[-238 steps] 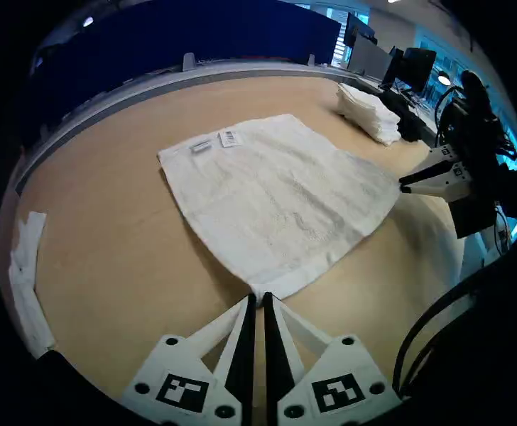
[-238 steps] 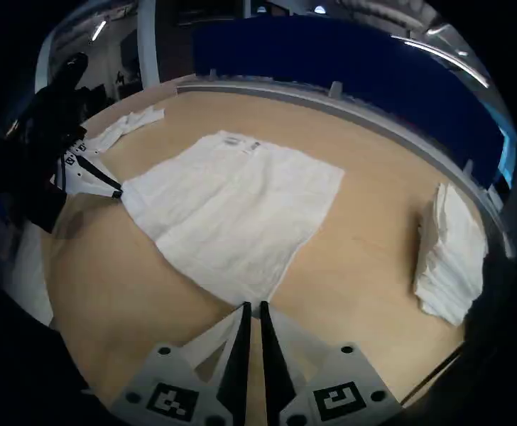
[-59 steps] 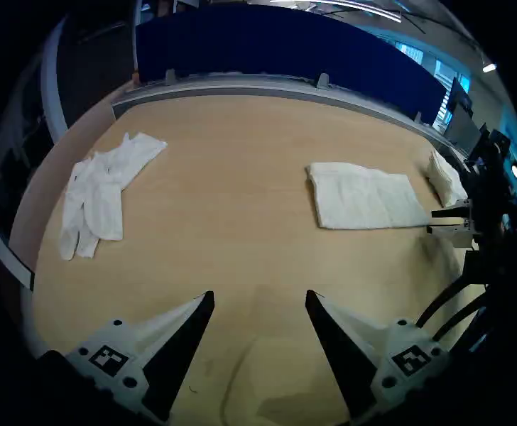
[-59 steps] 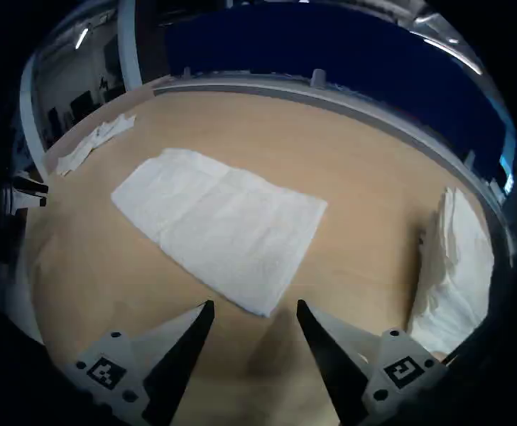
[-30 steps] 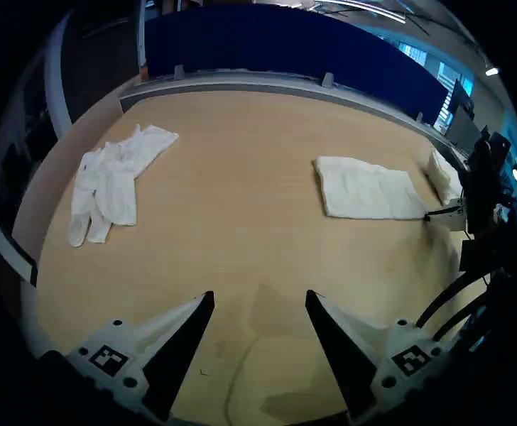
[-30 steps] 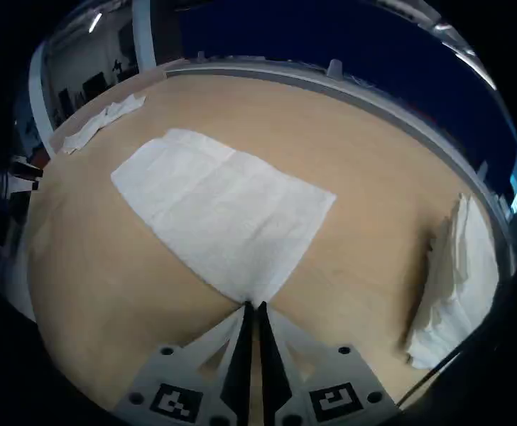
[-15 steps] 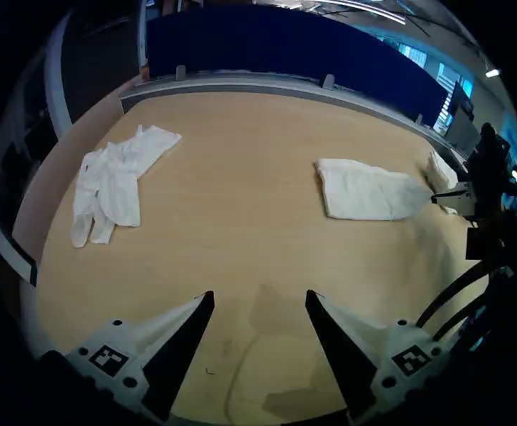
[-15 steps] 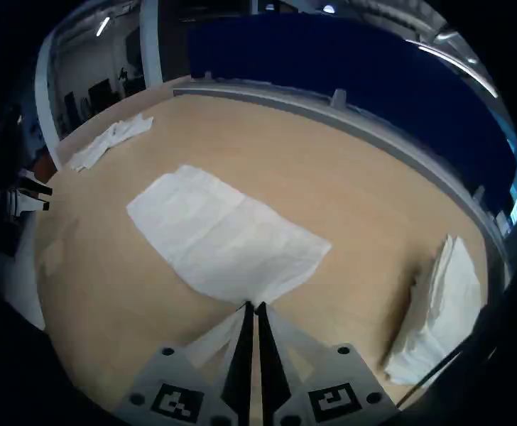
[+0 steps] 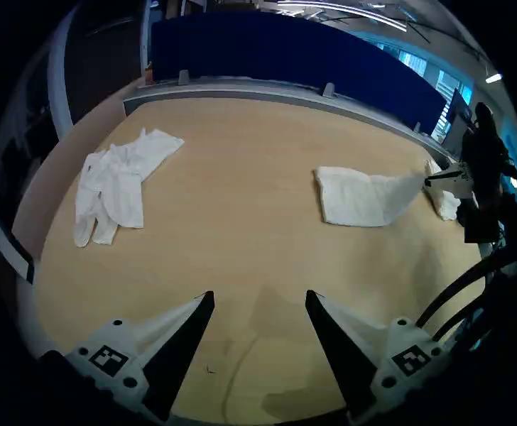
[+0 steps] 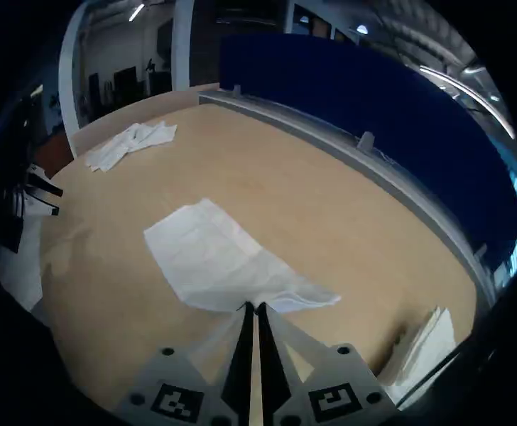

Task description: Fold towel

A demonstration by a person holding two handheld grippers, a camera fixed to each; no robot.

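A folded white towel (image 9: 358,196) lies on the wooden table, its right end lifted off the surface. In the right gripper view the towel (image 10: 209,263) rises toward my right gripper (image 10: 252,310), which is shut on its near corner. From the left gripper view, that right gripper (image 9: 432,180) shows at the far right, holding the raised corner. My left gripper (image 9: 258,298) hovers open over bare table near the front edge, well away from the towel, nothing between its fingers.
A crumpled white cloth (image 9: 120,181) lies at the table's left side, also far left (image 10: 127,144) in the right gripper view. A stack of folded towels (image 10: 418,351) sits at the right edge. A blue partition (image 9: 287,53) backs the table.
My right gripper closed on the towel's near corner about a second ago and has since lifted it up and back. The left gripper has stayed open and nearly still.
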